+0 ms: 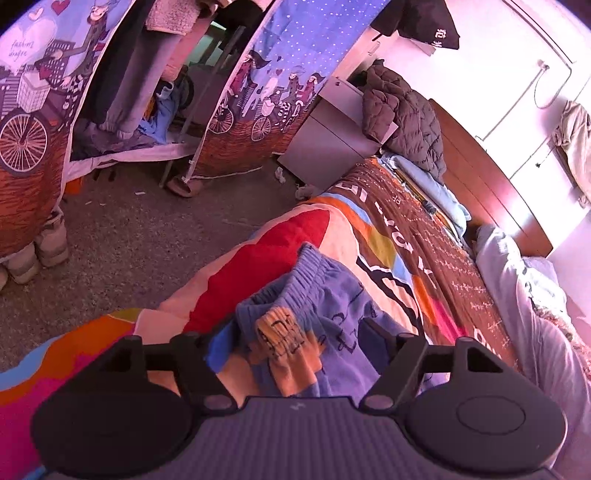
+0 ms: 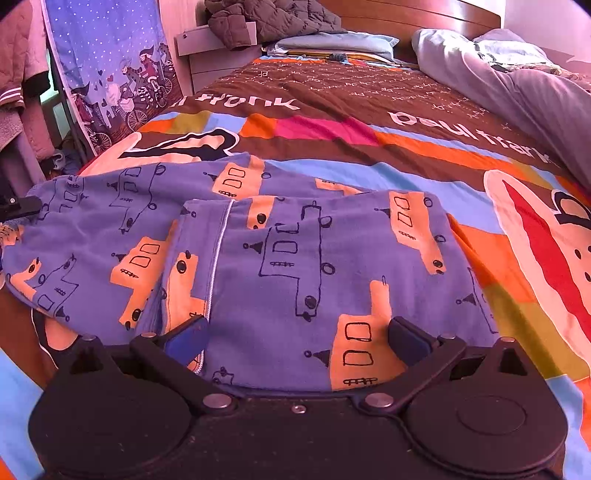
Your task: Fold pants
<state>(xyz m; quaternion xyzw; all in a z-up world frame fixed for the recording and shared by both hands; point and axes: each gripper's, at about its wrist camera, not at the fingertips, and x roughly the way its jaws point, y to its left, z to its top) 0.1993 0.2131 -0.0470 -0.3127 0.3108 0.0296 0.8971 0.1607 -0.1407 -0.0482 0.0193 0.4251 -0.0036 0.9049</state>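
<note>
Blue pants (image 2: 280,258) with orange truck prints lie on the colourful bedspread (image 2: 332,129), with one part folded over on top. My right gripper (image 2: 297,334) is open, its blue pads either side of the near edge of the folded cloth. In the left wrist view the elastic waistband end of the pants (image 1: 295,295) is bunched up between the open fingers of my left gripper (image 1: 295,339). A tip of the left gripper shows at the left edge of the right wrist view (image 2: 20,206), at the pants' waist end.
The bed's wooden headboard (image 2: 406,14), pillows and a grey duvet (image 2: 517,85) are at the far end. A nightstand (image 1: 325,140) with a brown jacket (image 1: 402,114) stands beside the bed. A printed curtain (image 1: 273,92), slippers and shoes (image 1: 48,240) are across the floor.
</note>
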